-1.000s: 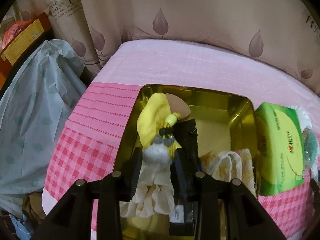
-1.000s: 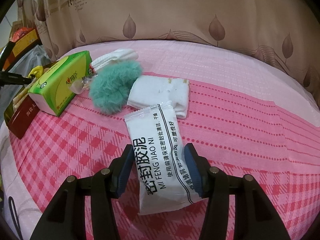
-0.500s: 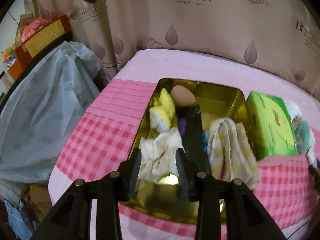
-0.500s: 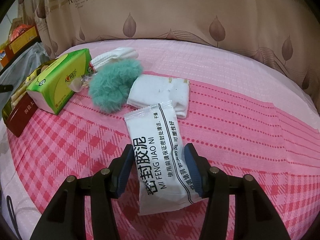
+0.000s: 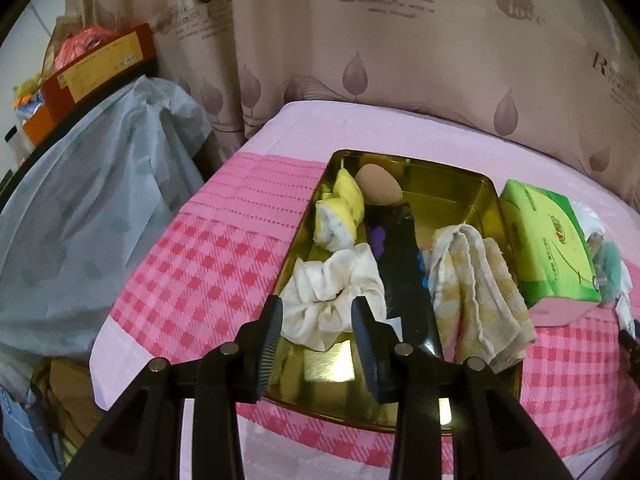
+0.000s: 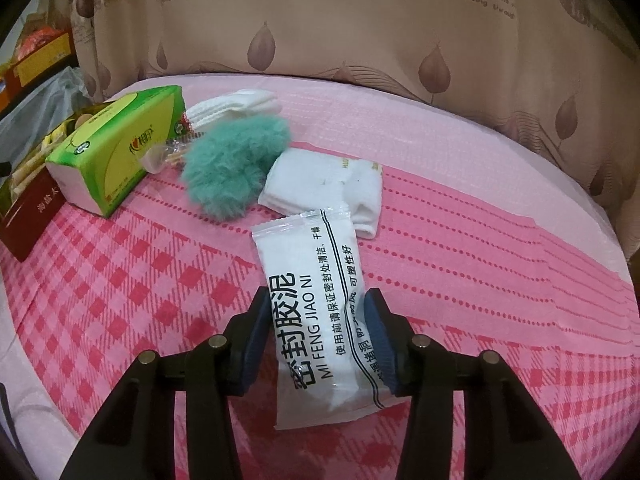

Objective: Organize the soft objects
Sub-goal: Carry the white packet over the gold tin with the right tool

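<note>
A gold tin tray [image 5: 448,168] holds a cream scrunchie [image 5: 332,288], a yellow plush piece [image 5: 340,212], a beige sponge [image 5: 376,190], a dark item [image 5: 404,264] and a yellow checked towel [image 5: 476,284]. My left gripper [image 5: 318,320] is open and empty above the tray's near end, its jaws either side of the scrunchie. My right gripper [image 6: 318,320] is open, its jaws straddling a white sealing-clay packet [image 6: 320,300] lying on the cloth. A teal fluffy scrunchie [image 6: 236,164] and folded white socks [image 6: 324,184] lie beyond it.
A green tissue pack [image 6: 116,148] stands between tray and scrunchie, also in the left wrist view [image 5: 548,244]. A white cloth roll [image 6: 236,104] lies behind. Pink checked tablecloth [image 6: 120,280], curtain [image 5: 400,60] at the back, plastic-covered pile [image 5: 88,200] off the left edge.
My left gripper let go of the cream scrunchie and yellow plush into the tray, then pulled up and back. The right gripper has not moved.
</note>
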